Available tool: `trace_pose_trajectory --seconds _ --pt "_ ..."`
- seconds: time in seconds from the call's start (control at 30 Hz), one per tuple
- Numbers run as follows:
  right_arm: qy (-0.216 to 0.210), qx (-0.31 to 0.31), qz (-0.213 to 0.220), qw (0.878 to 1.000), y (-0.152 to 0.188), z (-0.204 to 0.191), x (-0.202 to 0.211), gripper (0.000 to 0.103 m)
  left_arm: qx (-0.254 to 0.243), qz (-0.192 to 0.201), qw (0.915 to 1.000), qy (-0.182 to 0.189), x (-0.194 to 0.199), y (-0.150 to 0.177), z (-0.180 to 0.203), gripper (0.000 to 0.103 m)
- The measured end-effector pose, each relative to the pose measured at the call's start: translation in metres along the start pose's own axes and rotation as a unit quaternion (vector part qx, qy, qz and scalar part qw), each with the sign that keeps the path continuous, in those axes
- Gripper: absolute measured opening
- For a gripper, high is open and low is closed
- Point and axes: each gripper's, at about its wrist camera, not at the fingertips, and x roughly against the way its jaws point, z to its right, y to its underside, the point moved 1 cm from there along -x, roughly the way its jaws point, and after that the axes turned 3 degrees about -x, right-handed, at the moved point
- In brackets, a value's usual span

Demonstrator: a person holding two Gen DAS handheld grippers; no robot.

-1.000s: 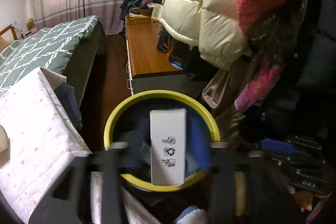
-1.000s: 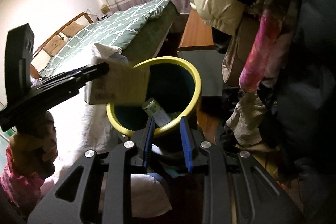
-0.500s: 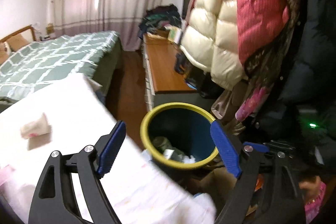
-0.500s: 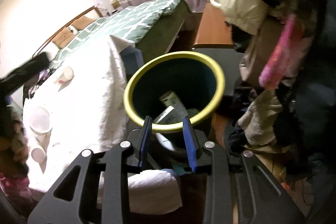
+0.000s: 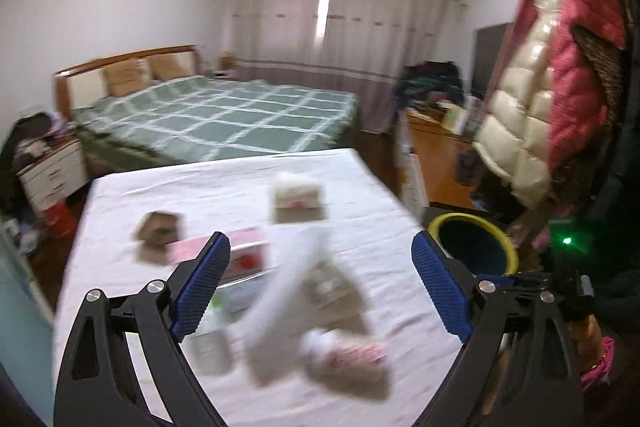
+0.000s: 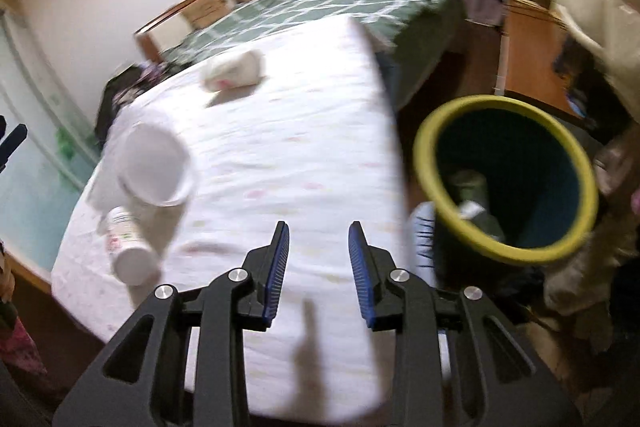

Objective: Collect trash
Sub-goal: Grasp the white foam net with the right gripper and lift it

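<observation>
My left gripper (image 5: 320,243) hangs over the white-clothed table (image 5: 360,187); its jaws are opening wide, with nothing held between them. Blurred trash lies below it: a crumpled paper cup (image 5: 296,195), a brown scrap (image 5: 158,231), a pink box (image 5: 240,259), a white wrapper (image 5: 288,291) and a small bottle (image 5: 344,351). The yellow-rimmed bin (image 5: 472,247) stands to the right. My right gripper (image 6: 319,227) is open by a narrow gap and empty, above the table's near edge (image 6: 320,367). Left of it are a white cup (image 6: 154,167), a bottle (image 6: 128,247) and a crumpled cup (image 6: 232,71). The bin (image 6: 440,131) at right holds trash.
A green checked bed (image 5: 224,119) lies beyond the table. A wooden cabinet (image 5: 436,155) and hanging jackets (image 5: 560,67) stand at the right, behind the bin. Clothes are heaped on the floor near the bin (image 6: 576,267). A hand with a pink sleeve (image 5: 592,359) shows at the lower right.
The left gripper let the white box drop into the bin, opened wide and swung left over the table. The right gripper also swung from the bin to the table.
</observation>
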Motion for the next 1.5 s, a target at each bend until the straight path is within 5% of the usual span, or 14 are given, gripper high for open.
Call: trace_pose_trajectory --seconds 0.33,0.6,1.03,1.07,1.17,1.5 --pt "-0.081 0.092 -0.009 0.992 -0.017 -0.112 -0.020 0.030 0.029 0.012 0.9972 -0.068 0.040 0.026 -0.063 0.091" --pt "-0.111 0.116 0.011 0.987 -0.059 -0.171 -0.029 0.030 0.033 0.009 0.9969 -0.072 0.038 0.036 -0.067 0.091" --pt "-0.047 0.101 -0.022 0.994 -0.085 -0.186 -0.083 0.031 0.037 0.000 0.9968 -0.071 0.031 0.045 -0.074 0.091" --pt "-0.048 0.102 -0.021 0.993 -0.085 -0.187 -0.084 0.020 0.037 -0.002 0.9968 -0.070 0.030 0.046 -0.074 0.091" --pt "-0.059 0.103 -0.012 0.993 -0.087 -0.190 -0.081 0.011 0.038 -0.005 0.9969 -0.069 0.027 0.048 -0.075 0.091" --pt "-0.122 0.085 0.055 0.987 -0.099 -0.189 -0.026 0.010 0.035 -0.006 0.9973 -0.064 0.025 0.049 -0.072 0.091"
